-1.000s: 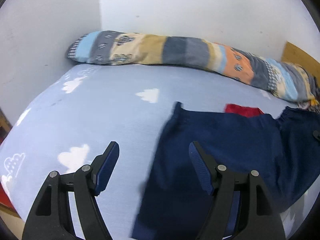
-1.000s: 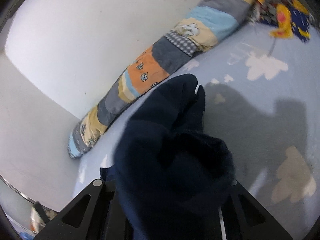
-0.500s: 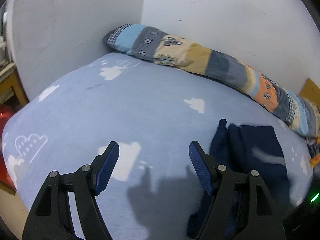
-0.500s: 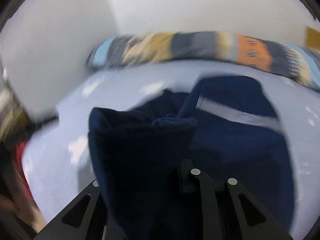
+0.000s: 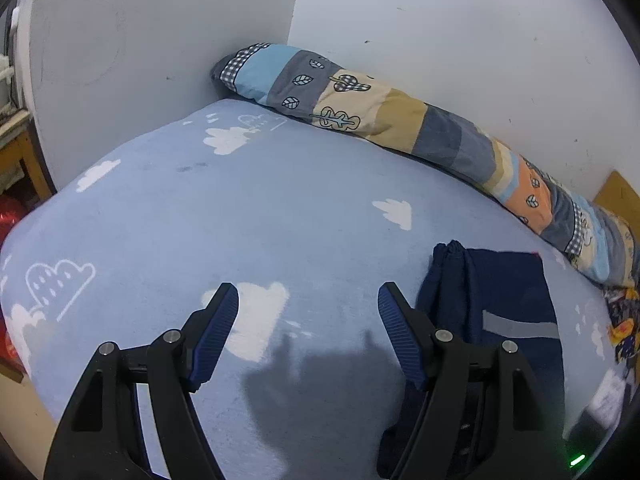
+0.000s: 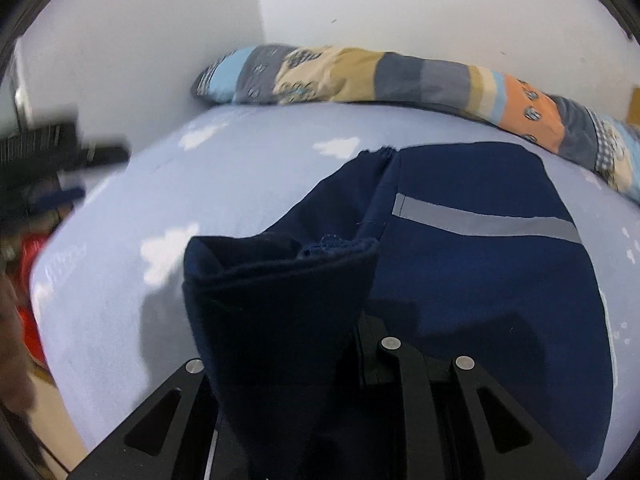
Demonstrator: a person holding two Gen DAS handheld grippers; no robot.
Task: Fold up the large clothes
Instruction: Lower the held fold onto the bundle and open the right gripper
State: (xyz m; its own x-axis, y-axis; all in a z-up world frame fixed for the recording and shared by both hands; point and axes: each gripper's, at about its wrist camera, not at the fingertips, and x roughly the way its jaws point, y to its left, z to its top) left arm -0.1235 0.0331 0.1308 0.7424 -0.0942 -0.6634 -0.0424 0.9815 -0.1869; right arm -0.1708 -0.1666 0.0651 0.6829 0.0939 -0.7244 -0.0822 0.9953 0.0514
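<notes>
Right wrist view shows the right gripper [image 6: 296, 340] clamped on a thick bunched fold of the dark navy fabric garment with a grey reflective stripe [image 6: 480, 280]; its fingers are hidden under the cloth, closed down on it. The held edge stands up in front of the lens while the rest of the garment lies flat on the light blue bed sheet printed with white clouds [image 6: 248, 168], near the long patchwork bolster pillow [image 6: 400, 76] that runs along the white wall. From the left wrist camera, the left gripper [image 5: 308, 336] hangs over bare sheet with its blue ribbed fingers [image 5: 218, 332] well apart and nothing between them; the garment [image 5: 512, 292] lies just beside its right-hand finger. The step in hand looks like carrying one edge across to make a fold, with part of the cloth already doubled over. Next, I judge, the held edge needs laying down square on the layer beneath, and the free gripper should pin or smooth the near side so the fold does not drag or bunch on release.
</notes>
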